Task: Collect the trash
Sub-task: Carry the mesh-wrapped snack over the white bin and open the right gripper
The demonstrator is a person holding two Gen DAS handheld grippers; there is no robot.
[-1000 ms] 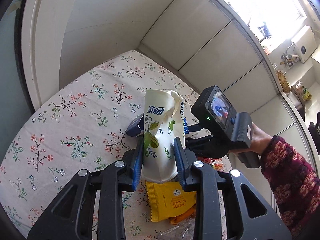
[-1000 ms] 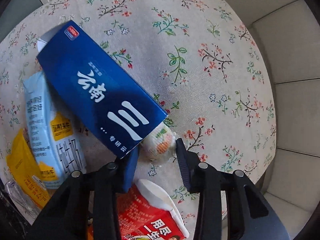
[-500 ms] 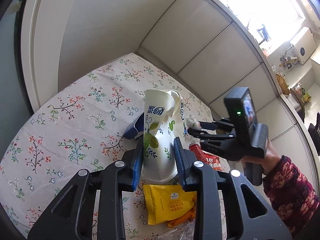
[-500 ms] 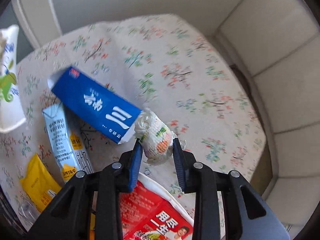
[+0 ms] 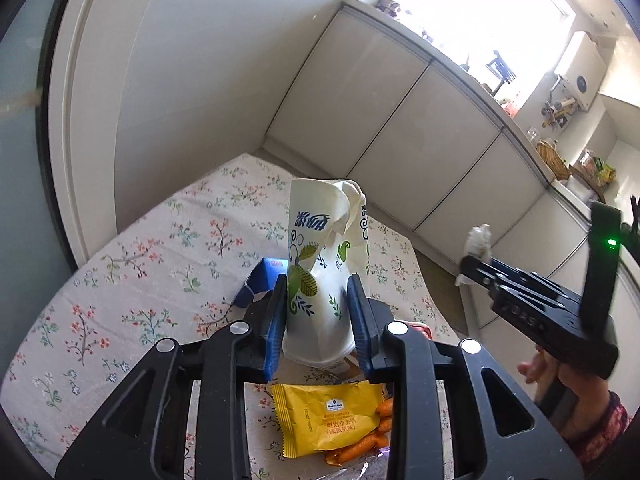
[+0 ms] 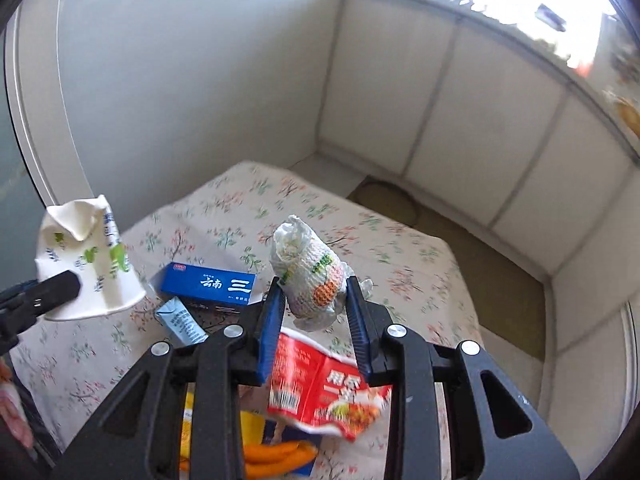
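Floral tablecloth (image 6: 224,216) fills mid-frame; lower centre, left gripper (image 5: 318,316) clamps a crumpled paper cup (image 5: 326,264) upright, while right gripper (image 6: 316,300) pinches a wadded printed wrapper (image 6: 310,276) above the red packet (image 6: 320,392).

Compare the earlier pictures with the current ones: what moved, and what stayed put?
The right gripper closed on the crumpled tissue wad and lifted it off the floral tablecloth. The left gripper still holds the paper cup; the blue box stayed put.
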